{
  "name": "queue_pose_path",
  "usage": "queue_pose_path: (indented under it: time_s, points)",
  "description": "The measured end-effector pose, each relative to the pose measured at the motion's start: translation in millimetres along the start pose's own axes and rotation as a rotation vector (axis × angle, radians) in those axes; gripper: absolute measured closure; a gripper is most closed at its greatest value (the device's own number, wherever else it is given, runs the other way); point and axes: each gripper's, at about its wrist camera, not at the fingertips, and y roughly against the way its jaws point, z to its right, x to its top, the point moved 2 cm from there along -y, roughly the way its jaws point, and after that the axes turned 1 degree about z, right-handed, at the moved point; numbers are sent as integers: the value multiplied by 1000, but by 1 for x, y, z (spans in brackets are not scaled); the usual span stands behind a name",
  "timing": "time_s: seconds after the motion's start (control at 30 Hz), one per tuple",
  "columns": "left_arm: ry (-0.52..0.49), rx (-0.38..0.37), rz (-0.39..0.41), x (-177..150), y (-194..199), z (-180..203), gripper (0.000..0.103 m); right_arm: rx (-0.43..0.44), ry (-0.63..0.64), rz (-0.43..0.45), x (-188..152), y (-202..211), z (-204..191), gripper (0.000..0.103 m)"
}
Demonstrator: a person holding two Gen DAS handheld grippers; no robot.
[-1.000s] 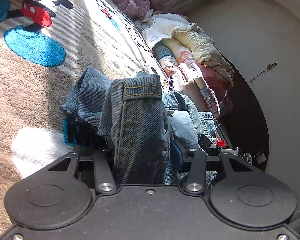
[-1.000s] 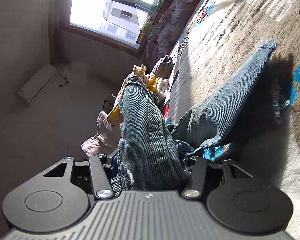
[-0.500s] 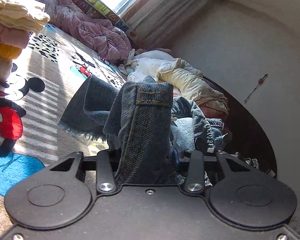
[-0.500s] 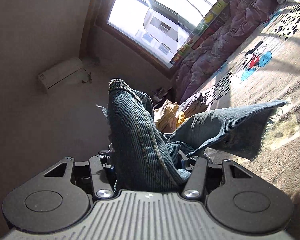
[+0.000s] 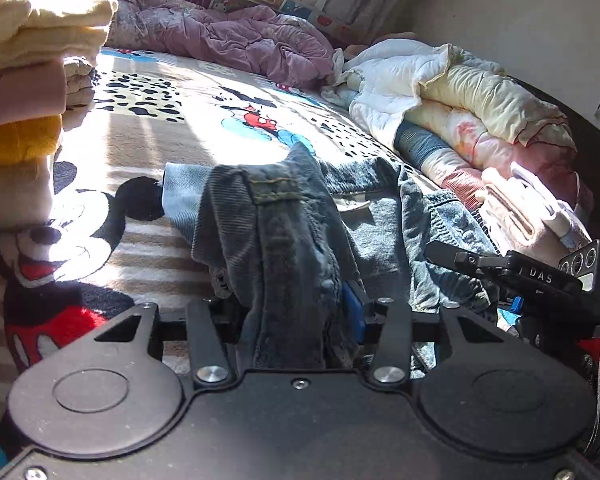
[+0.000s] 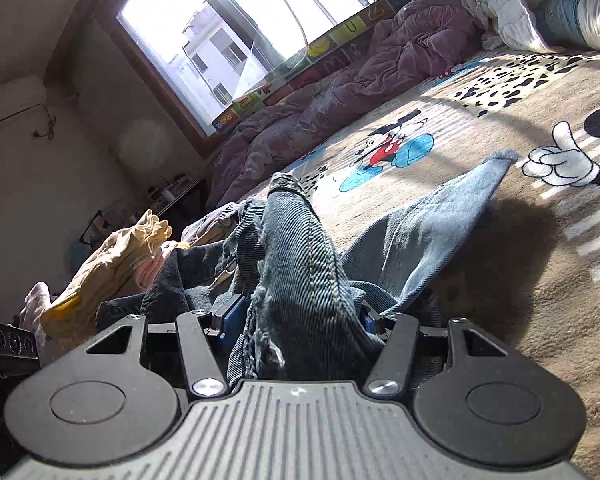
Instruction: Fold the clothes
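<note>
- Bunching up between both claws, the jeans (image 5: 288, 248) sat low over the cartoon blanket (image 5: 172, 128), one frayed leg (image 6: 452, 220) trailing out flat across it.
- The left gripper (image 5: 296, 308) had a thick wad of denim with a belt loop between its jaws, which were opening; whether the pads pressed the cloth could not be told.
- The right gripper (image 6: 300, 320) held a seam-edged fold the same way, jaws likewise easing apart.
- A stack of folded clothes (image 5: 24, 80) stood just beside on the left; a loose heap of bedding (image 5: 460, 112) lay farther right, and a purple quilt (image 6: 340, 96) lay below the window (image 6: 228, 28).
- Risk, as a judgement: with both jaws letting go unevenly, one bunch could drop first and skew the fold, or frayed threads could snag on a pad and drag the denim along.
</note>
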Motion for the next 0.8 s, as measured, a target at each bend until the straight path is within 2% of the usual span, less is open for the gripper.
queue_pose_path:
  time_s: [0.07,0.1,0.13,0.17,0.23,0.37,0.4,0.47,0.53,0.6,0.7,0.8]
  points:
    - [-1,20,26,-13,16,1,42,8,18,50,-11,19,1,35]
    - [11,23,49,-16,25,0,38,6,28,79,-12,29,0,24]
    - [28,22,75,-19,33,0,36,2,33,87,-8,32,-2,20]
    - [65,14,113,-20,45,-3,30,7,62,85,-1,34,-8,20]
    - [136,-10,153,-16,56,-6,27,8,150,78,8,34,-17,20]
    - [86,16,174,-5,55,2,28,0,347,57,17,31,-32,24]
    - [80,22,168,-4,49,3,28,1,350,44,17,29,-31,30]
    - [68,33,157,-2,37,5,29,6,354,20,17,25,-30,35]
    - [61,29,136,-3,25,4,35,22,347,3,15,21,-27,48]
    - [37,36,126,-3,20,8,77,34,326,-2,14,22,-23,59]
    - [11,17,141,-6,27,13,89,69,280,6,14,28,-21,68]
    - [14,-15,160,-13,46,20,93,105,241,8,10,42,-24,76]
